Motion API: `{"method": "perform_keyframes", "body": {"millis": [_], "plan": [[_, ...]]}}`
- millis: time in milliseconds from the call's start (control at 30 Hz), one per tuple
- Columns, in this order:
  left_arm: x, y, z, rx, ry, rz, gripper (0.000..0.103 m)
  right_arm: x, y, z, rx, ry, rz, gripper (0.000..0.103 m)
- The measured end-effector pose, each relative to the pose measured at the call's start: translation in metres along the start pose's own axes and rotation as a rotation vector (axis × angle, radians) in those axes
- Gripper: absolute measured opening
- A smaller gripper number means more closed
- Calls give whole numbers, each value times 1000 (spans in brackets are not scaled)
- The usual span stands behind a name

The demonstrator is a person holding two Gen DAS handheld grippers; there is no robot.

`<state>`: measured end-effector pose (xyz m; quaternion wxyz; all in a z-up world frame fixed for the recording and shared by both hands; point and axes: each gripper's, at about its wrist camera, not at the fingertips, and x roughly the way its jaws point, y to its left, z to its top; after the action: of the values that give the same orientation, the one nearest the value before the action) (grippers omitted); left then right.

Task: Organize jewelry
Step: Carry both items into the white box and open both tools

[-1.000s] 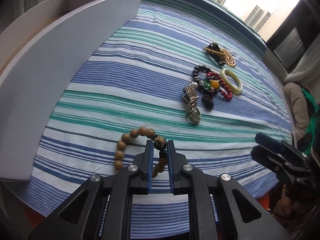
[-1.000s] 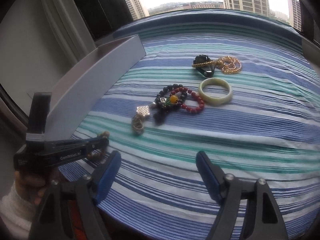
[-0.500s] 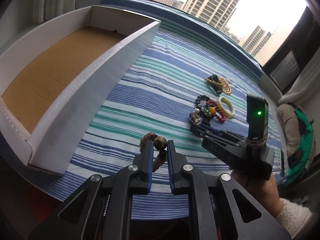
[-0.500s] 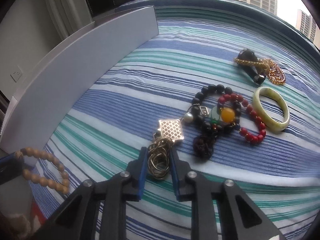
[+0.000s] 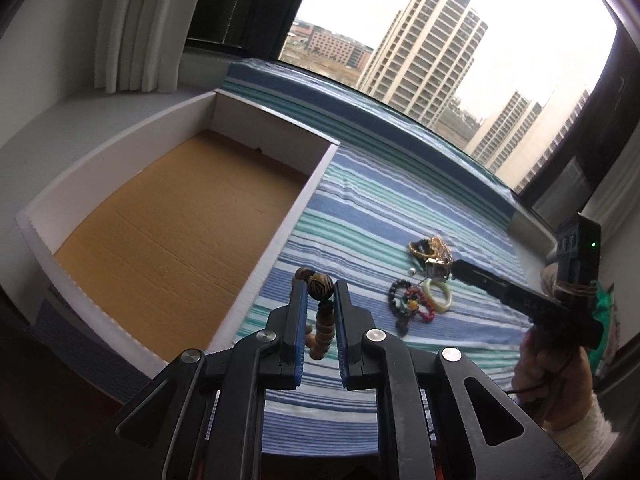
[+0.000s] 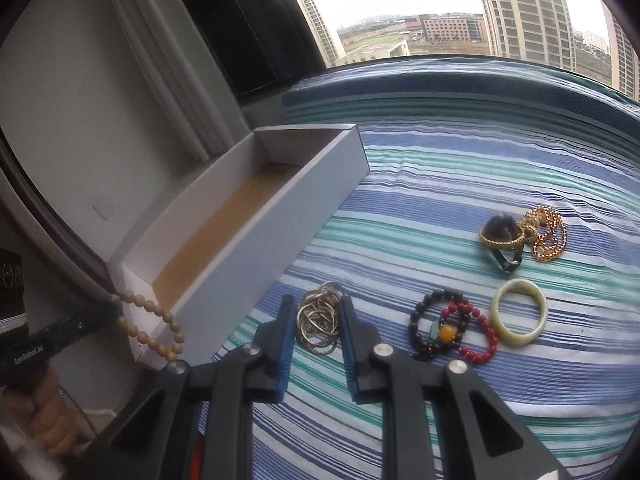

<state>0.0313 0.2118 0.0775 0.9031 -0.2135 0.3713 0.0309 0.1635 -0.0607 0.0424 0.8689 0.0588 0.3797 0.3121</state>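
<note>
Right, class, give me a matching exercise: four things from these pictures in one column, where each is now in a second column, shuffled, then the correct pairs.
Things
1. wooden bead bracelet
2. silver chain
3. pale green bangle
4. cardboard box

Places
A. lying flat on the striped cloth
B. gripped by the right gripper
C. at the left edge of the cloth, nothing inside
D. gripped by the left gripper, hanging

Pairs: 1-D, 2-B, 3-A, 4-C
</note>
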Motion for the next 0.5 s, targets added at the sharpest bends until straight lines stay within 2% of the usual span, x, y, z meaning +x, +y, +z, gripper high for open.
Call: {"method": "perform_keyframes", "body": {"millis": [133, 233, 367, 500], "plan": [[-4, 27, 21, -14, -14, 99, 11, 1, 35, 25, -59, -6, 83, 21], [7, 45, 29, -12, 1, 176, 11, 13, 65, 43, -110, -11, 127, 21], [32, 68, 27, -20, 47, 245, 11, 47, 102, 61, -152, 19, 178, 21], [56, 82, 24, -32, 95, 271, 11, 96, 133, 72, -212, 69, 198, 21]]}}
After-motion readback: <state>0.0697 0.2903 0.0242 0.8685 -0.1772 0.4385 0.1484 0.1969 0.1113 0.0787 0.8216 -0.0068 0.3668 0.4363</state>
